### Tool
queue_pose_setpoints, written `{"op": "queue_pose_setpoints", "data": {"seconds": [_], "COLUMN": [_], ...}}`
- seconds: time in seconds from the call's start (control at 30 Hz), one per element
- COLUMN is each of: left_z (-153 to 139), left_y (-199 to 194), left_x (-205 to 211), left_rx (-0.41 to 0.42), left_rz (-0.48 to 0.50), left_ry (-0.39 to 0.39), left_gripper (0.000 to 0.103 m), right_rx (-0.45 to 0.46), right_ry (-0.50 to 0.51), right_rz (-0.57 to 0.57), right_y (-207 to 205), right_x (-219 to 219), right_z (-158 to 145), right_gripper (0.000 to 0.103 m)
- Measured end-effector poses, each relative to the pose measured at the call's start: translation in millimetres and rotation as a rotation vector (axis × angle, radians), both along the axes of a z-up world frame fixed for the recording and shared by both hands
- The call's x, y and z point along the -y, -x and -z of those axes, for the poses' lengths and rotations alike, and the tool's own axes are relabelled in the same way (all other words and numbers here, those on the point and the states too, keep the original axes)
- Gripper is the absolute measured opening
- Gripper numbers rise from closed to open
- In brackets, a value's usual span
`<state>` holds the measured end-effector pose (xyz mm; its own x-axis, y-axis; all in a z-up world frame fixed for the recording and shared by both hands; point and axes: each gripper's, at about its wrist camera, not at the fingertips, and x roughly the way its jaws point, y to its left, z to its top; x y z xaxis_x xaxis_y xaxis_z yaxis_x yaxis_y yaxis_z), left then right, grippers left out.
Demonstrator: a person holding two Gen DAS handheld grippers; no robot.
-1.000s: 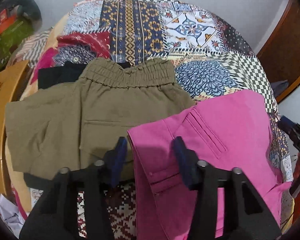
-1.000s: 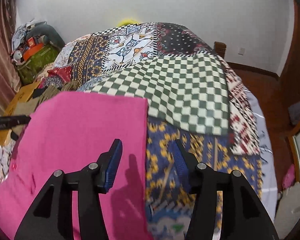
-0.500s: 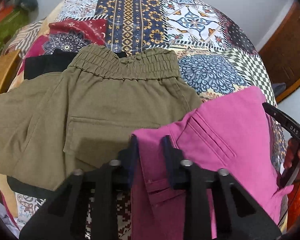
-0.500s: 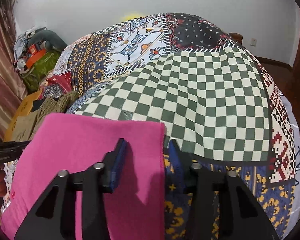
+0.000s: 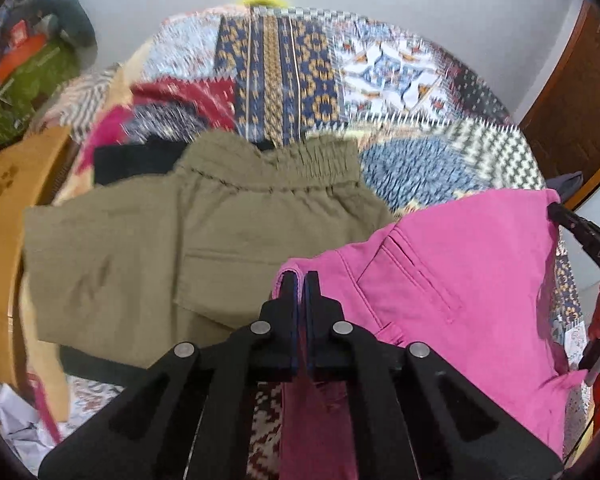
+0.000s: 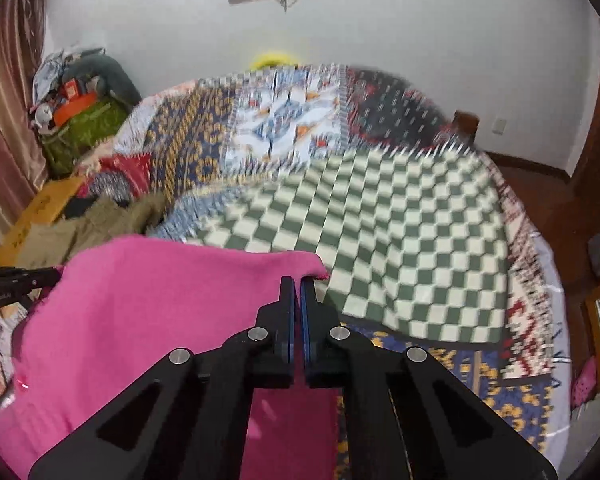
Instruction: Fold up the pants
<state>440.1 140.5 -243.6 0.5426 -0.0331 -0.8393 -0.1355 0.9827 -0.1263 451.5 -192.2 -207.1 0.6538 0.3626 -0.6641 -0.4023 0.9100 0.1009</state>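
Landmark: pink pants (image 5: 460, 280), lying on the patchwork quilt (image 5: 284, 80) at the near edge of the bed.

Left of the pink pants: olive pants (image 5: 180, 240), flat, elastic waistband at the far side, a black garment (image 5: 132, 160) showing under their far left corner. The pink pants' left corner overlaps the olive pants' right edge.

Left gripper (image 5: 299, 280): fingers pinched tight on the pink pants' near left corner, at the waistband, fabric bunched between the pads.

Right gripper (image 6: 299, 284): fingers pinched tight on the pink pants' (image 6: 140, 320) far right corner, the cloth edge pulled up into a small peak at the tips. In this view the green checkered patch (image 6: 400, 248) lies right of and beyond the pink pants.

Both views motion-blurred.
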Motion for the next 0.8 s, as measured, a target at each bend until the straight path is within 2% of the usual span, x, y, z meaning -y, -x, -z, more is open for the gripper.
{"op": "queue_pose_setpoints", "data": {"seconds": [0.23, 0.4, 0.57, 0.8], "left_z": [-74.3, -116.8, -133.5, -132.0], "left_y": [32.7, 67.8, 99.7, 137.8], "left_x": [8.9, 24.3, 34.1, 45.4], "left_rx": [0.127, 0.207, 0.229, 0.220], "left_rz": [0.027, 0.070, 0.086, 0.088], "left_ry": [-0.026, -0.066, -0.068, -0.060], "left_gripper": [0.003, 0.003, 0.003, 0.003], "right_rx": [0.119, 0.155, 0.179, 0.165], "right_ry": [-0.020, -0.046, -0.052, -0.076], "right_rz": [-0.001, 0.009, 0.003, 0.000], "right_y": [35.2, 68.8, 107.7, 156.7], "right_x": [6.8, 10.6, 15.2, 23.8], "right_z": [-72.4, -108.0, -122.3, -117.4], "right_gripper": [0.002, 0.002, 0.002, 0.002]}}
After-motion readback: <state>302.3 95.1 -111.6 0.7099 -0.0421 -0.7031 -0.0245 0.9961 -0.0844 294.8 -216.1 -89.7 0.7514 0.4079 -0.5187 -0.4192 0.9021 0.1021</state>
